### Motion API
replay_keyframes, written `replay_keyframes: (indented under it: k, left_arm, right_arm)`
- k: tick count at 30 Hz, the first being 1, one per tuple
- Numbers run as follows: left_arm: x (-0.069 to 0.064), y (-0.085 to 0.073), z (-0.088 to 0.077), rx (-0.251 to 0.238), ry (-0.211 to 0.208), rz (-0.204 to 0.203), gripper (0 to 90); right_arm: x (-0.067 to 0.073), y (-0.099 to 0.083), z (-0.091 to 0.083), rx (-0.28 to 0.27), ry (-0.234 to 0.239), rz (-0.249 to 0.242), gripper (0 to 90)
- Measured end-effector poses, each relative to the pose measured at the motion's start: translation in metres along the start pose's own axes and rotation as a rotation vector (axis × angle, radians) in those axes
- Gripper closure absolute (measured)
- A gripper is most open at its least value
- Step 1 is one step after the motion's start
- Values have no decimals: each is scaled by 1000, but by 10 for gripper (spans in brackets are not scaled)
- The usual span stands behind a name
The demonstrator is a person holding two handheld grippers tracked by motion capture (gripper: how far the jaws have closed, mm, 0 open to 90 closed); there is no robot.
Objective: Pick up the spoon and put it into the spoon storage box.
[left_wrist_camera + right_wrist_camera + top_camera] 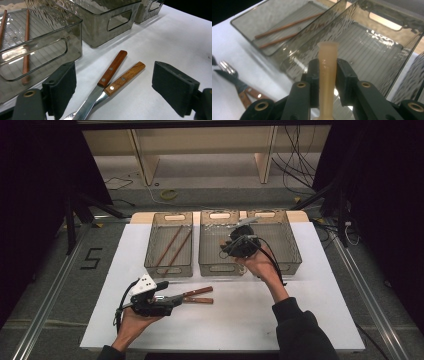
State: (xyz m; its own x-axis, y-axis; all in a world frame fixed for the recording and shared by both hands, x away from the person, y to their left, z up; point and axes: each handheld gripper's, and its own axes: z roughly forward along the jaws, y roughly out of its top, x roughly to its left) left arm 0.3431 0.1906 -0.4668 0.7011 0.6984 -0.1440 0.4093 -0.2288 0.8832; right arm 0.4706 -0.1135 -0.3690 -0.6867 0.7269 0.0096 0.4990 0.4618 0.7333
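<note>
Three smoky plastic bins sit in a row at the far edge of the white table, grey floor and cables beyond. Left bin holds two brown chopsticks. Over the middle bin, the right gripper is clamped on a pale beige handle. Left gripper gapes wide, empty, around two wooden-handled utensils on the table.
</note>
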Motion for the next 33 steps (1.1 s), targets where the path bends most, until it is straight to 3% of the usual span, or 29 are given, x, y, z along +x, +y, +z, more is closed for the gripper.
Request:
replay_keyframes:
  k: [15, 33]
  left_arm:
    - [0, 0, 0, 0, -3, -3, 190]
    - [-2, -1, 2, 8, -10, 5, 190]
  right_arm:
    - [-14, 23, 26, -11, -40, 40, 748]
    - [-26, 31, 53, 16, -89, 82, 746]
